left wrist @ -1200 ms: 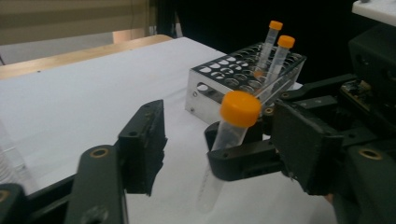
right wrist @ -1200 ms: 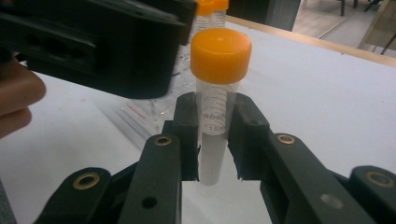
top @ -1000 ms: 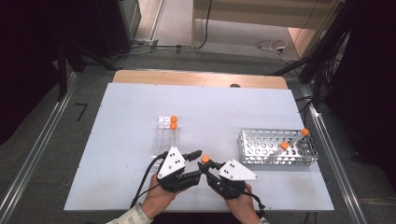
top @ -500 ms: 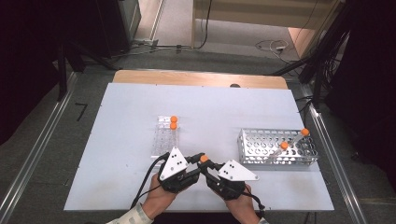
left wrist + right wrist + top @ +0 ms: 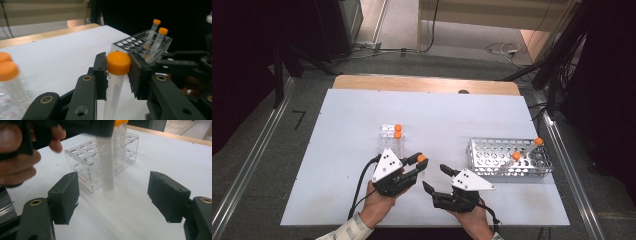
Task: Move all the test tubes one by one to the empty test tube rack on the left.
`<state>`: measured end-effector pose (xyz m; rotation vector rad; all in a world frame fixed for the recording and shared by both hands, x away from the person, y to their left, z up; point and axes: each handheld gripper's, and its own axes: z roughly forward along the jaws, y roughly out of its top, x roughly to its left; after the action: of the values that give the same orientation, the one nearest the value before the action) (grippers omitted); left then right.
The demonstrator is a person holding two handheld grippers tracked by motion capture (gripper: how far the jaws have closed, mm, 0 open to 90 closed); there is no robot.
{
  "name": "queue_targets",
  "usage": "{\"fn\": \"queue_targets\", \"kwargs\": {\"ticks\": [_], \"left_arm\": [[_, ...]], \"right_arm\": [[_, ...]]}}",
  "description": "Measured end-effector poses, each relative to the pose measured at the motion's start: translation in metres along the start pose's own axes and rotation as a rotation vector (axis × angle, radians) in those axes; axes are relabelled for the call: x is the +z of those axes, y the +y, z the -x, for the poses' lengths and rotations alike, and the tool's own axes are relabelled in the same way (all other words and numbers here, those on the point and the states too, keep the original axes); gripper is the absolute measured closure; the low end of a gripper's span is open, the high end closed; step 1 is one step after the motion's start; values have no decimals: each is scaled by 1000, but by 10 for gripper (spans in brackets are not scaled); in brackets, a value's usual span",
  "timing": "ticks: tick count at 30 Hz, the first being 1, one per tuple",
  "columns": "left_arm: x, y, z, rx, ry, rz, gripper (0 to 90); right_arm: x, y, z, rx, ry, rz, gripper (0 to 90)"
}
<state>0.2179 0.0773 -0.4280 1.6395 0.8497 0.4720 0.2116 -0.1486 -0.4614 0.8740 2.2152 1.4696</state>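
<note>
The clear plastic test tube with an orange screw cap (image 5: 117,75) hangs upright above the near middle of the white table (image 5: 342,130), clamped just under its cap between the pads of the left gripper (image 5: 418,165), whose jaws are closed tight on it. In the left gripper view the cap sits level with the tops of the two black pads and the tube's body drops away below them. The right gripper (image 5: 436,179) sits just to the right of it, near the table's near edge; its jaws have just been opening and now stand wide apart, pressing on nothing. In the right gripper view the lower part of the tube (image 5: 106,170) hangs in the gap between those spread pads, clear of both, with its rounded end above the table. Just beyond the tube, a little to the left, stands a clear plastic tube rack (image 5: 390,137) holding two more orange-capped tubes (image 5: 397,131). Well to the right lies a perforated metal rack (image 5: 507,159) in which two orange-capped tubes (image 5: 524,150) lean at a tilt. Each gripper is held in a hand, and a light sleeve (image 5: 344,231) shows at the near left.
</note>
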Motion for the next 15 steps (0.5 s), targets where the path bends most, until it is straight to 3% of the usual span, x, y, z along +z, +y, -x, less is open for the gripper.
{"fn": "queue_targets", "kwargs": {"ticks": [15], "left_arm": [[-16,26,-31,-39,99,79,691]], "right_arm": [[-1,-2,3,13,-21,0,245]]}}
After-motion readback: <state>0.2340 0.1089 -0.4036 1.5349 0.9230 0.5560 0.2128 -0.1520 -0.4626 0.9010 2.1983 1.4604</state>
